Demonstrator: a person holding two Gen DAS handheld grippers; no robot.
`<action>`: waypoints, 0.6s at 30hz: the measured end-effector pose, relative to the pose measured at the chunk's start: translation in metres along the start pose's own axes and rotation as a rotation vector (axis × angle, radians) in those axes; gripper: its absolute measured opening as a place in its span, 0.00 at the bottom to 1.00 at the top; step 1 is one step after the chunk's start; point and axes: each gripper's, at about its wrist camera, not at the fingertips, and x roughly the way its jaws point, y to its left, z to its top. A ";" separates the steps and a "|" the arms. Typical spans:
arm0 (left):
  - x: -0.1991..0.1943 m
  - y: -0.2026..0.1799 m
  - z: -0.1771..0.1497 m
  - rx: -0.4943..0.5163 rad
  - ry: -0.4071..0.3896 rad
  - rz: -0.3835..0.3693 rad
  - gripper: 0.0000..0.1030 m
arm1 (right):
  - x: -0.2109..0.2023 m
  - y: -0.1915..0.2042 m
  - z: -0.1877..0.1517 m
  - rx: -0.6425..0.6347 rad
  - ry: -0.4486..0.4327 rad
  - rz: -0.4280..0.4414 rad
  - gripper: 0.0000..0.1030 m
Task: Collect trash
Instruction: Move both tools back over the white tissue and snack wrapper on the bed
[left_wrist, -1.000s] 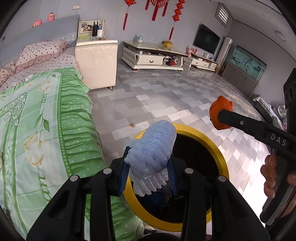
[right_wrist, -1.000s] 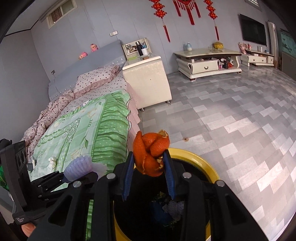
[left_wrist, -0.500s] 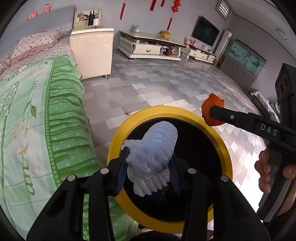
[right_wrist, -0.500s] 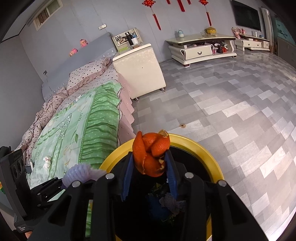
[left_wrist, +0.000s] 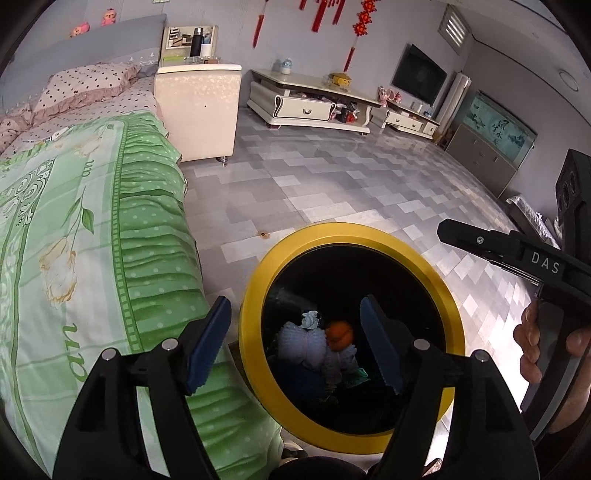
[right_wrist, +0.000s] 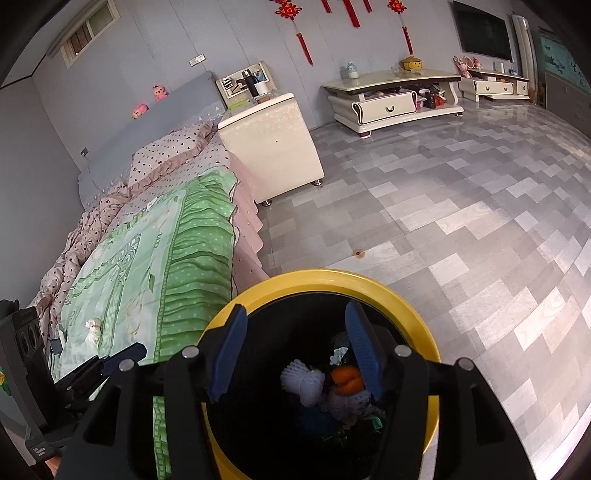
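Both tools, left tool (left_wrist: 295, 341) and right tool (right_wrist: 293, 350), now spread empty; foam net (left_wrist: 301, 343) and orange peel (left_wrist: 340, 332) lie in the yellow bin (left_wrist: 436, 258) beside the bed (left_wrist: 92, 229) on grey tiled floor (left_wrist: 332, 184).

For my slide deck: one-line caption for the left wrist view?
Open left tongs above the yellow-rimmed bin holding foam netting and orange peel.

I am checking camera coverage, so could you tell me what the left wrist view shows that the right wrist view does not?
Only the left wrist view shows the hand holding the right gripper and the fish tank. Only the right wrist view shows the window. Both show the yellow-rimmed bin holding the orange peel and white foam net, below both open grippers, including the left gripper.
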 end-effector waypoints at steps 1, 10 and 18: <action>-0.003 0.003 0.000 -0.001 -0.005 0.006 0.70 | -0.001 0.001 0.000 -0.002 -0.001 0.000 0.52; -0.043 0.035 -0.006 -0.019 -0.068 0.078 0.82 | -0.011 0.027 0.001 -0.030 -0.023 0.023 0.62; -0.082 0.084 -0.008 -0.052 -0.116 0.163 0.83 | -0.023 0.078 -0.002 -0.105 -0.054 0.098 0.70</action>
